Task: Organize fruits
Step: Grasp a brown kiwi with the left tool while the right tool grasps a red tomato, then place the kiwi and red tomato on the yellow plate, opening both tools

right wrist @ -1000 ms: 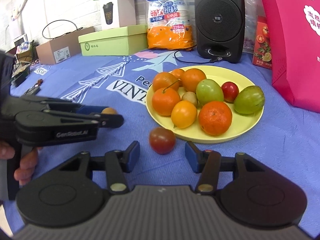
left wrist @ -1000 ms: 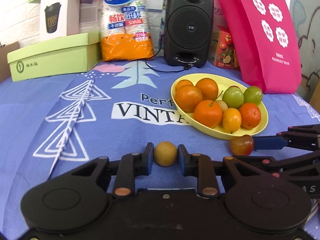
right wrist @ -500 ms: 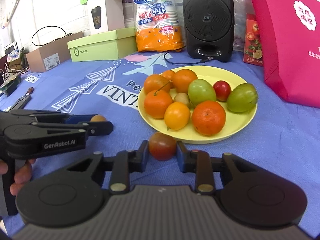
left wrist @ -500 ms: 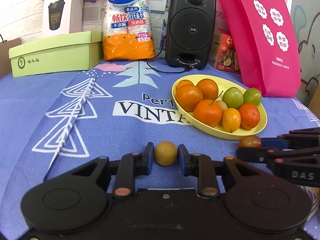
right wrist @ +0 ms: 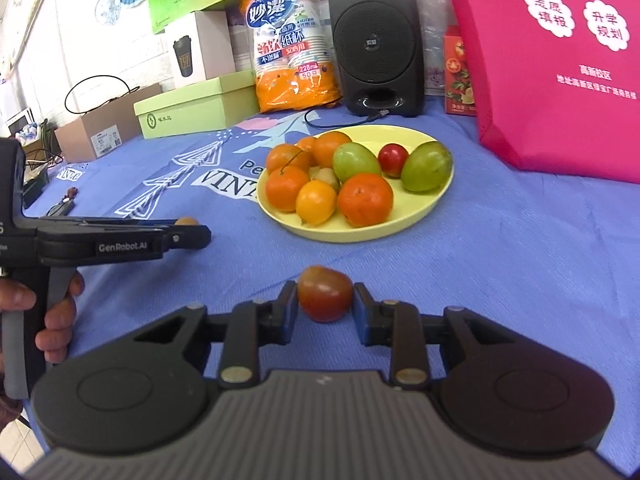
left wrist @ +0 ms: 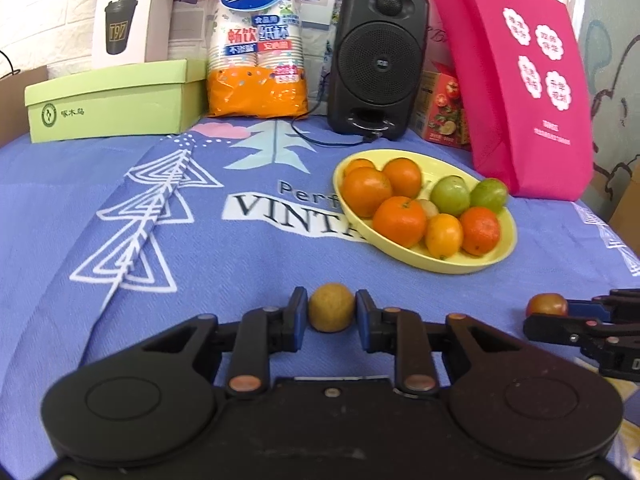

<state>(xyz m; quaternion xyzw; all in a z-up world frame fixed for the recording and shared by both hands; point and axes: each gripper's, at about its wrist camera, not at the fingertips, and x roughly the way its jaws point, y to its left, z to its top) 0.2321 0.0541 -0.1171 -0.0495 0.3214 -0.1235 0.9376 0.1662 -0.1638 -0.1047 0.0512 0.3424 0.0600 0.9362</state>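
My left gripper (left wrist: 331, 309) is shut on a small tan round fruit (left wrist: 331, 307) and holds it above the blue cloth. My right gripper (right wrist: 325, 301) is shut on a dark red tomato (right wrist: 325, 293), lifted above the cloth. In the left wrist view the tomato (left wrist: 546, 305) shows at the right gripper's tip. A yellow plate (left wrist: 502, 254) beyond both grippers holds several oranges (left wrist: 399, 221), green fruits (left wrist: 450, 195) and a small red tomato (right wrist: 393, 159). The plate's rim also shows in the right wrist view (right wrist: 436, 203).
A black speaker (left wrist: 376, 60), a bag of paper cups (left wrist: 258, 40), a green box (left wrist: 112, 100) and a pink bag (left wrist: 528, 88) stand along the back of the table. A cable (left wrist: 328, 140) lies before the speaker. A cardboard box (right wrist: 104, 128) sits far left.
My right gripper closed on the dark red tomato and lifted it back from the plate. My left gripper has risen a little, still holding the tan fruit.
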